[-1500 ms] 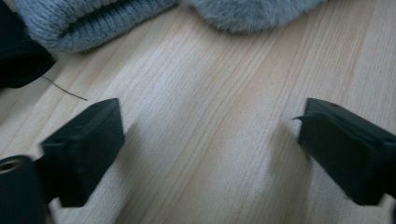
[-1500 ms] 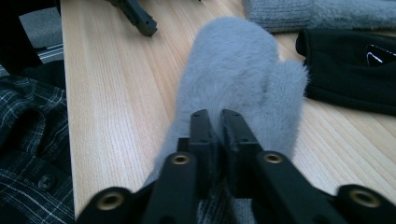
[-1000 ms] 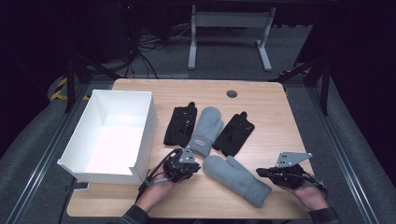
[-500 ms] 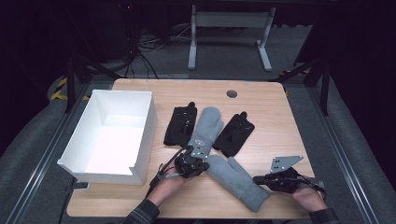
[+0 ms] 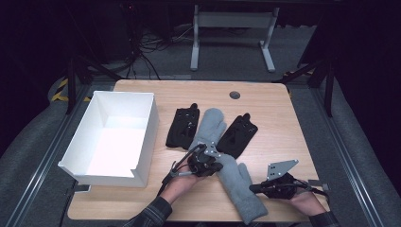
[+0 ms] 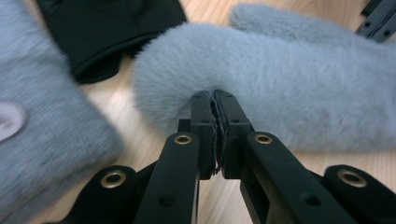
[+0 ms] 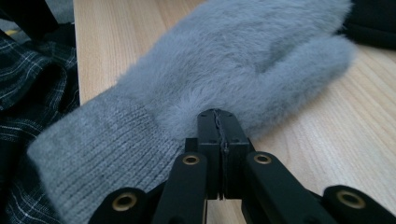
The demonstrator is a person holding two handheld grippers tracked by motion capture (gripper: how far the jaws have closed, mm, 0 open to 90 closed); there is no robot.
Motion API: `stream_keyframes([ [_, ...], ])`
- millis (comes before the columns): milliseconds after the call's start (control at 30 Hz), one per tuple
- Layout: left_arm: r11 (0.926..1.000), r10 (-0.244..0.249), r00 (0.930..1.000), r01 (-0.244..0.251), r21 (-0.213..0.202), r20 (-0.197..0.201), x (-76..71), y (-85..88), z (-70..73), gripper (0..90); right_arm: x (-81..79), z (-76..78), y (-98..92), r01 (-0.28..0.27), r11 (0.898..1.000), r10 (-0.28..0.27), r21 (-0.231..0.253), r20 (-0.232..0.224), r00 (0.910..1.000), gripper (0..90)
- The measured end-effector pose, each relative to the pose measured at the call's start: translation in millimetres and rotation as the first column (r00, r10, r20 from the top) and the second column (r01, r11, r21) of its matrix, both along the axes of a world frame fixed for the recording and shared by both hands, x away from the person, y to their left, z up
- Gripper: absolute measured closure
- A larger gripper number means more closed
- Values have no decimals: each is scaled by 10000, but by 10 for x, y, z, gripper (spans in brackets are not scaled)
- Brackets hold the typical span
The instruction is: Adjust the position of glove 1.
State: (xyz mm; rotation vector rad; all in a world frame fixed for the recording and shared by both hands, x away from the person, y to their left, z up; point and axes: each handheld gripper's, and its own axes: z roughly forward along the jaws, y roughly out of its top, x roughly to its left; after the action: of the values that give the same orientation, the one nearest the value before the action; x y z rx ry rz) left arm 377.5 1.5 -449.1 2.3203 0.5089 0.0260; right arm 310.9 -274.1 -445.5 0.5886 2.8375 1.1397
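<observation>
We can't tell if the left gripper [image 6: 214, 100] tips pinch fur of the near grey mitten [image 6: 280, 79] or just touch it. Far mitten [image 6: 42, 135] is blurred, cut off at pic's left edge.

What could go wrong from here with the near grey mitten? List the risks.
1. Both the left gripper and the right gripper are shut with their tips against the near grey mitten; pushing may only slide it along the table.
2. The far grey mitten lies close by, so dragging could shift it too.
3. Soft fur may slip from narrow jaws.
</observation>
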Motion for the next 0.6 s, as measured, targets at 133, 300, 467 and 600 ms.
stream_keyframes([
  [133, 9992, -387, 9991, 389, 89, -182, -8, -90, 10, 871, -22, 4, 90, -398, 9992, 398, 54, -50, 9992, 900],
  [300, 9981, -605, 9982, 605, 74, -44, -3, -179, 15, 870, -38, -20, 178, -688, 9974, 691, 202, -137, 9975, 900],
  [467, 9978, -666, 9977, 665, -80, -151, 62, -256, 29, 871, -9, -12, 320, -807, 9965, 806, 201, 53, 9967, 900],
  [600, 9977, -660, 9977, 658, -131, -138, 91, -258, 21, 870, 19, -14, 425, -925, 9955, 921, 207, 173, 9956, 900],
])
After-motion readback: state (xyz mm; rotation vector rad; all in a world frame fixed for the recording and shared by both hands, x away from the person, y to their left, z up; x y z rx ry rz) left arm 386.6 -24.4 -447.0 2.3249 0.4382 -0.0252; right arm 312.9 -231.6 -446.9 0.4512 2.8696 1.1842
